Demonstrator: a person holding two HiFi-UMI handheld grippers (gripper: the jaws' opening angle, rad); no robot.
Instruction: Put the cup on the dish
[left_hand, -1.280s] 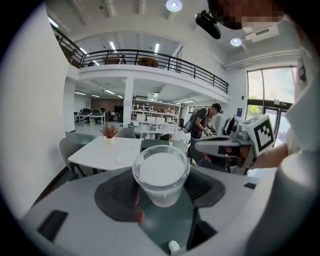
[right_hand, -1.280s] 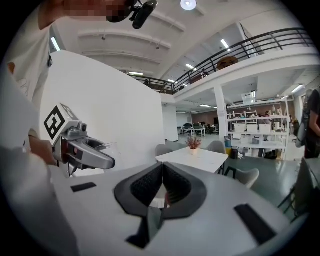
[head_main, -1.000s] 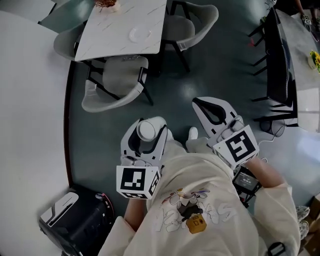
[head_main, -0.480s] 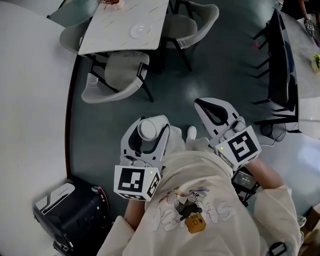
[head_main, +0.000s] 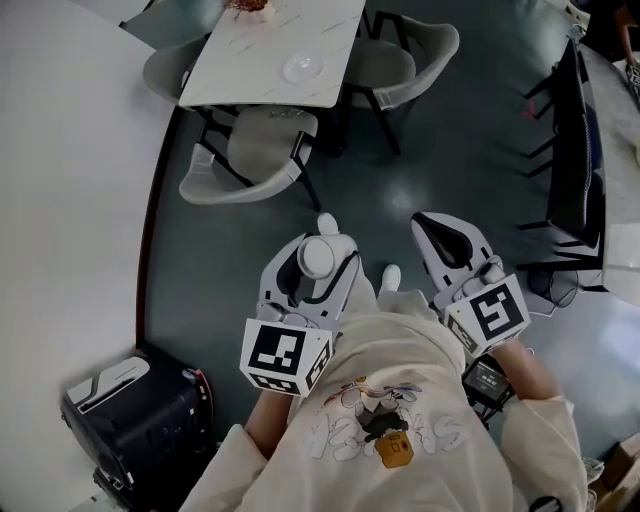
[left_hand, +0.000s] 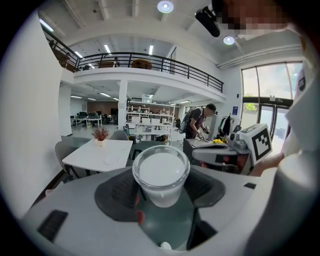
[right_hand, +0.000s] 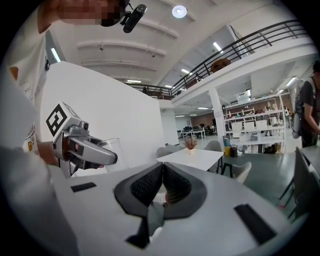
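You are pinching the clear cup (left_hand: 160, 172), probably light, slick and brittle, by its side wall with the left gripper (head_main: 320, 262), the right gripper (right_hand: 161, 186) riding pressed together, empty.

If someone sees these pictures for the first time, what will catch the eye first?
The clear cup clamped in the left gripper, above the floor, stands out first. Next comes the white table ahead, with the small dish on it, and the right gripper, shut and empty.
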